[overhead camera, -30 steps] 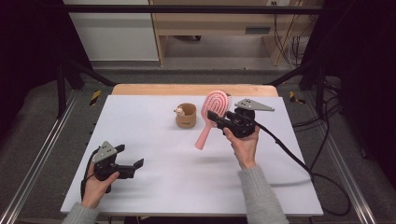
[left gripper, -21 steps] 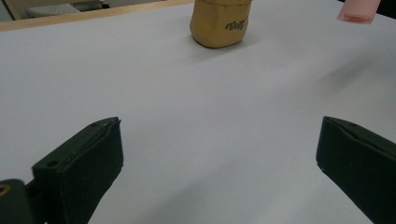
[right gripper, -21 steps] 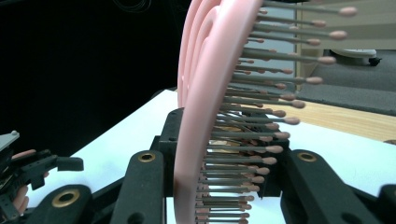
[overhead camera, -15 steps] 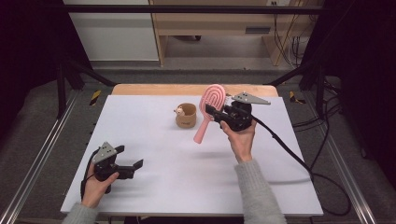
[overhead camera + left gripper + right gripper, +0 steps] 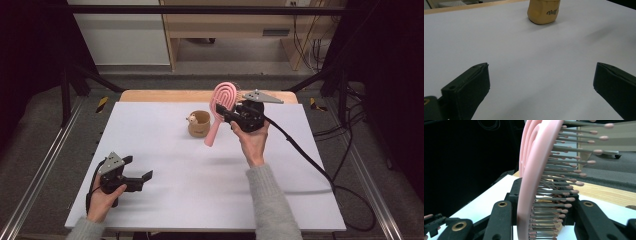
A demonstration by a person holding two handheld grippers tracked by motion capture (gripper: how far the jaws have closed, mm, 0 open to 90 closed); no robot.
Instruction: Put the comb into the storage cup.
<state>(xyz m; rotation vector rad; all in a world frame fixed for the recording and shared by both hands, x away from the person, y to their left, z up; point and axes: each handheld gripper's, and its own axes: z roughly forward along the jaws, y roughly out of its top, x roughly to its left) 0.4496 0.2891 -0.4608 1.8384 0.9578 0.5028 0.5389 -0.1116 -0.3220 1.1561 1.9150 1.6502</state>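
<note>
A pink hairbrush (image 5: 223,99) hangs in the air over the white table (image 5: 200,200), handle slanting down-left toward a tan cup (image 5: 199,125). My right gripper (image 5: 228,115) is shut on the brush's head, just right of the cup. In the right gripper view the brush (image 5: 531,185) stands edge-on between the two black fingers (image 5: 499,220), bristles pointing right. My left gripper (image 5: 136,168) rests low at the table's near left, open, with nothing in it. The left gripper view has its jaws wide apart over bare table, the cup (image 5: 543,11) far ahead.
A wooden strip (image 5: 150,95) runs along the table's far edge. The right gripper's black cable (image 5: 305,155) trails across the table's right side and off its edge. Metal frame rails (image 5: 35,170) flank the table. A small figure sits on the cup's rim.
My right hand has carried the brush a little up and to the left, closer to the cup, and the brush stands more upright. The left hand has kept still.
</note>
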